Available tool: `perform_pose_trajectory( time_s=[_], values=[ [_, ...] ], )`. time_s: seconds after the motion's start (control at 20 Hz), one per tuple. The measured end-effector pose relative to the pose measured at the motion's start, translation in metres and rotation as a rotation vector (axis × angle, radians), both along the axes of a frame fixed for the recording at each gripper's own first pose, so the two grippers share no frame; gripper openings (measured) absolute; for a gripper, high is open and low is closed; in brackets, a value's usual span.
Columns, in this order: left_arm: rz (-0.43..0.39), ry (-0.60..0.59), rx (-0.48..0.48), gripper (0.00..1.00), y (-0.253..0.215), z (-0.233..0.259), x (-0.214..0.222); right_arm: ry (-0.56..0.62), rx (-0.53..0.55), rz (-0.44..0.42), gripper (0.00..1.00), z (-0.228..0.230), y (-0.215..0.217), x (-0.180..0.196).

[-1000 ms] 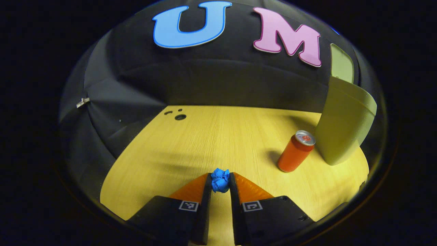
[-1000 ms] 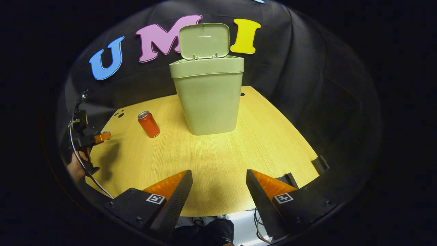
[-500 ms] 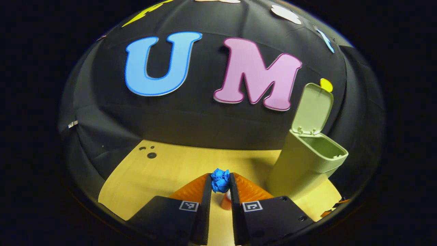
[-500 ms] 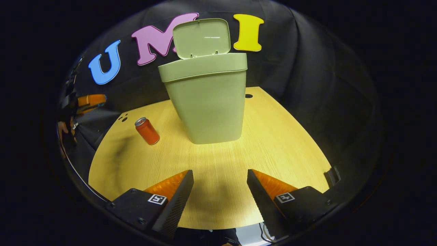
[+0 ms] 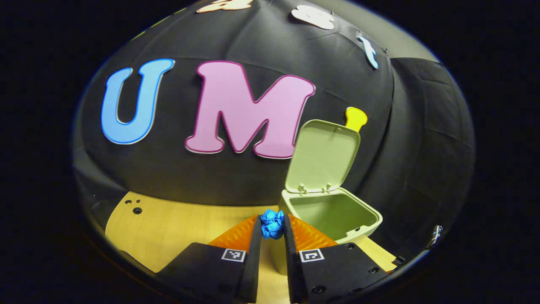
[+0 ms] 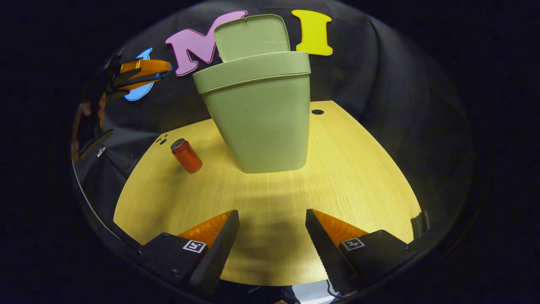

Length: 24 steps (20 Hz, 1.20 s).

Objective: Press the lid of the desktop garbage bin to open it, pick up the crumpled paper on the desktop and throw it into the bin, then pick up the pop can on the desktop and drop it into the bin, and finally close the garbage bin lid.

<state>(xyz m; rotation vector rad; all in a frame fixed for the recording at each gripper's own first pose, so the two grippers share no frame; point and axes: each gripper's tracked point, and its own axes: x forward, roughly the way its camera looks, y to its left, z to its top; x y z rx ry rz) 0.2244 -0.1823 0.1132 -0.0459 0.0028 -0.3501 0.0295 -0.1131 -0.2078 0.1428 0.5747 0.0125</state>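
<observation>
My left gripper (image 5: 272, 226) is shut on a blue crumpled paper (image 5: 272, 223), held high above the table just left of the bin's mouth. The pale green bin (image 5: 333, 215) stands with its lid (image 5: 322, 154) tipped up and back. In the right gripper view the bin (image 6: 261, 114) rises at centre, and the red pop can (image 6: 186, 155) stands upright left of it. My right gripper (image 6: 272, 226) hovers open over the near table with nothing between its fingers. The left gripper (image 6: 143, 74) shows at upper left, level with the bin's rim.
The wooden table (image 6: 358, 177) has cable holes at the far left (image 6: 162, 140) and behind the bin (image 6: 317, 112). A hand (image 6: 84, 114) holds the left gripper at the left edge. Black clips (image 6: 419, 221) sit on the table's right edge.
The left gripper has lifted the paper off the table and swung right, up to the bin's open mouth. The right gripper has edged closer to the bin, still open.
</observation>
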Motion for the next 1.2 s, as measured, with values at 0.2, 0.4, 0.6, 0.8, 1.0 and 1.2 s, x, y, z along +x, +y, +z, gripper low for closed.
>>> perform_pose_trajectory(
  time_s=[0.2,0.4,0.6,0.8,1.0,1.2],
  values=[
    [-0.076,0.003,0.027,0.32,-0.045,-0.001,0.003,0.005,0.007,0.010,0.99,-0.003,-0.009,0.000],
    [-0.125,0.035,0.053,0.33,-0.076,-0.014,0.008,0.008,0.023,0.005,1.00,-0.005,-0.015,0.000],
    [-0.127,0.069,0.088,0.36,-0.088,-0.025,0.015,0.012,0.041,0.012,0.99,-0.007,-0.017,0.001],
    [-0.130,0.077,0.106,0.46,-0.097,-0.029,0.016,0.016,0.034,0.045,0.99,-0.009,-0.014,0.000],
    [-0.115,0.058,0.112,0.84,-0.098,-0.026,0.015,0.027,0.026,0.069,1.00,-0.013,-0.013,0.000],
    [-0.057,0.026,0.109,0.99,-0.078,-0.023,0.010,0.031,0.027,0.091,0.99,-0.014,-0.010,0.004]
  ],
)
